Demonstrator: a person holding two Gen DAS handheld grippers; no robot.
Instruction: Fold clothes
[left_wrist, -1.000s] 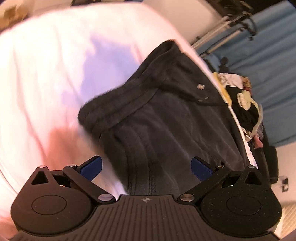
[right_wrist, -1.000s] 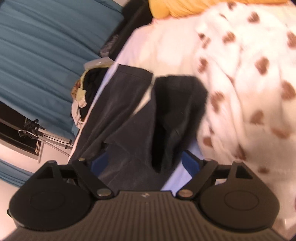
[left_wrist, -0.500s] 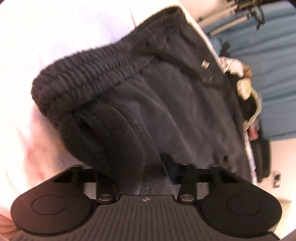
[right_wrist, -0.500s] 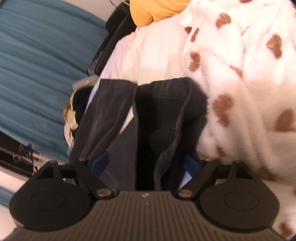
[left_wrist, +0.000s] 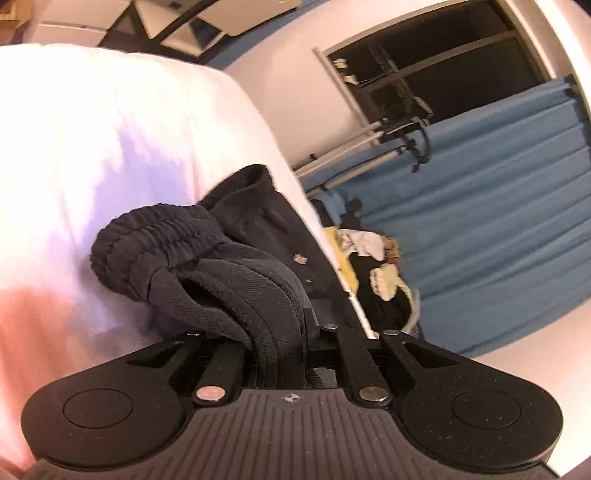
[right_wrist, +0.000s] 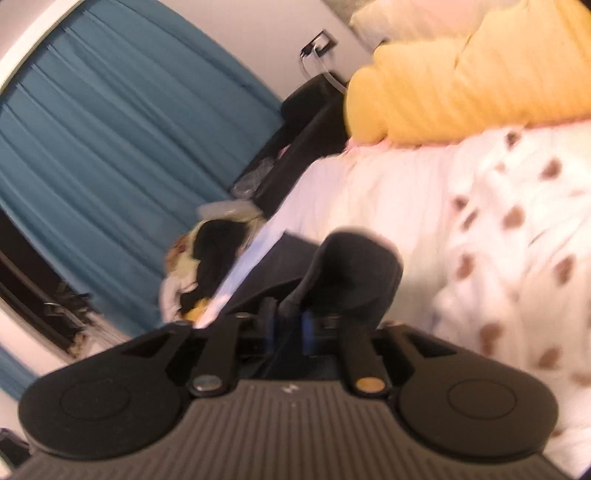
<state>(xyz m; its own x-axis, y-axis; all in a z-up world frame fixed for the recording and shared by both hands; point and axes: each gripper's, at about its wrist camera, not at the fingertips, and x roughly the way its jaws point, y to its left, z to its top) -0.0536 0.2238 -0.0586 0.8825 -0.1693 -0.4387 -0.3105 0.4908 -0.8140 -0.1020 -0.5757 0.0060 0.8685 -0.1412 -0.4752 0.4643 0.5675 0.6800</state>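
Broadly, a wide bed under a pale white sheet (left_wrist: 110, 155) fills both wrist views, and pleated blue curtains (left_wrist: 498, 221) hang along the wall beyond its far edge. On the right gripper's side, a fluffy white blanket with brown spots (right_wrist: 517, 240) covers the mattress, with puffy yellow pillows (right_wrist: 461, 81) stacked above it (this view is blurred). A dark window with a grey frame (left_wrist: 424, 55) sits above the curtains. Beside the bed, between mattress and curtains, a heap of mixed black, yellow and white laundry (left_wrist: 380, 280) is piled. A metal clothes rail (left_wrist: 369, 147) runs in front of the curtains.

The dark charcoal trousers with a ribbed elastic waistband (left_wrist: 207, 251) lie on the sheet near the bed's edge, partly lifted at both ends. The left gripper (left_wrist: 284, 354) is clamped tight on a bunched fold of the trousers just below the waistband, which humps up directly ahead of its fingers and hides the fabric behind. The right gripper (right_wrist: 288, 325) has just been closing, and its blue pads (right_wrist: 306, 326) now pinch a fold of the trouser leg, whose cloth rises in a rounded loop straight ahead, touching the spotted blanket's edge.
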